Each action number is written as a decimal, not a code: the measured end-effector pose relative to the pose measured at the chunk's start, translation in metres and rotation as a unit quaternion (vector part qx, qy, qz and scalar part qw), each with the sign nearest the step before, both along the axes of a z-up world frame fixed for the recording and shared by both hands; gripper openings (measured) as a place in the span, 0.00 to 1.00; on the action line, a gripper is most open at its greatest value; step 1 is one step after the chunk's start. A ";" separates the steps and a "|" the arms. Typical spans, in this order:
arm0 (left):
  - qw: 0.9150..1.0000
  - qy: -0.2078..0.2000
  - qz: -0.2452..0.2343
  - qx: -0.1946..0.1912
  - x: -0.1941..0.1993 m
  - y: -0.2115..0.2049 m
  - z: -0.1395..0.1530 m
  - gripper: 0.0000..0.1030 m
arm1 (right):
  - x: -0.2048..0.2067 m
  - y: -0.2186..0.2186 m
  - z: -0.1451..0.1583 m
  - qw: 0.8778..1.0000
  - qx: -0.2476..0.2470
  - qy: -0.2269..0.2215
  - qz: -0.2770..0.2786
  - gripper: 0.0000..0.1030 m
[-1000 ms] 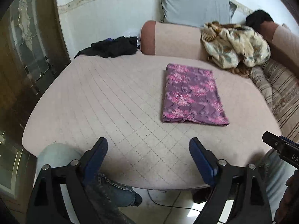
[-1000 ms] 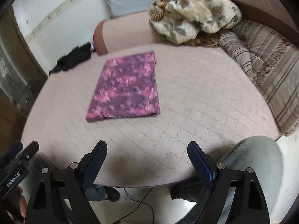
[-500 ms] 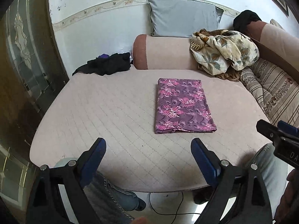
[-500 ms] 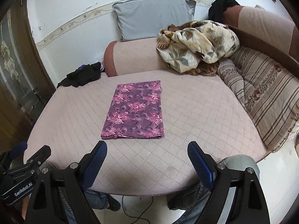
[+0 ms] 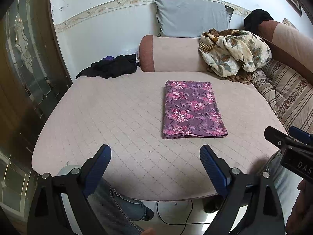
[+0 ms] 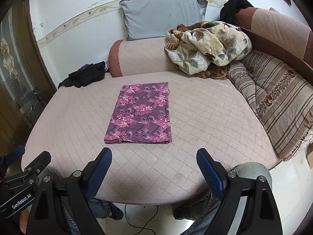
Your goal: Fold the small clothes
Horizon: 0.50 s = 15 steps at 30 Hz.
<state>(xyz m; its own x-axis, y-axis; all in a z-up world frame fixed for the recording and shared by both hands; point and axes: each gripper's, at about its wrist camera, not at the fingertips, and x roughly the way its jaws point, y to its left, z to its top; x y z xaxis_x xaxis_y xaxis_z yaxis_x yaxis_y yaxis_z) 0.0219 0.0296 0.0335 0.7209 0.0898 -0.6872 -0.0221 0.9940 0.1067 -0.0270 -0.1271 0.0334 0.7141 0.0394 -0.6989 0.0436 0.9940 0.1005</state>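
Right wrist: left claw (image 6: 25, 166) body reads "GenRobot.AI".

Left tongs (image 5: 155, 163), right tongs (image 6: 154, 164): black frames, silver screws, ribbed blue pads (image 6: 210, 171). White "GenRobot.AI" lettering on left housing. Person wears blue jeans (image 5: 117, 205), dark shoes (image 6: 115, 213).

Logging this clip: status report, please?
Left gripper open, empty. Right gripper open, empty. Purple cloth lies folded flat on the cushion. Nothing in the way.
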 end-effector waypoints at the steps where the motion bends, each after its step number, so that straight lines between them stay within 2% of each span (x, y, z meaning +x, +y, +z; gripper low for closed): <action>1: 1.000 0.001 -0.001 0.000 0.000 0.000 0.000 0.89 | 0.000 0.000 0.000 1.000 0.000 -0.001 -0.001 0.89; 15: 1.000 -0.005 -0.010 0.004 -0.006 -0.008 0.003 0.89 | -0.005 -0.006 0.005 1.000 -0.004 -0.014 -0.011 0.89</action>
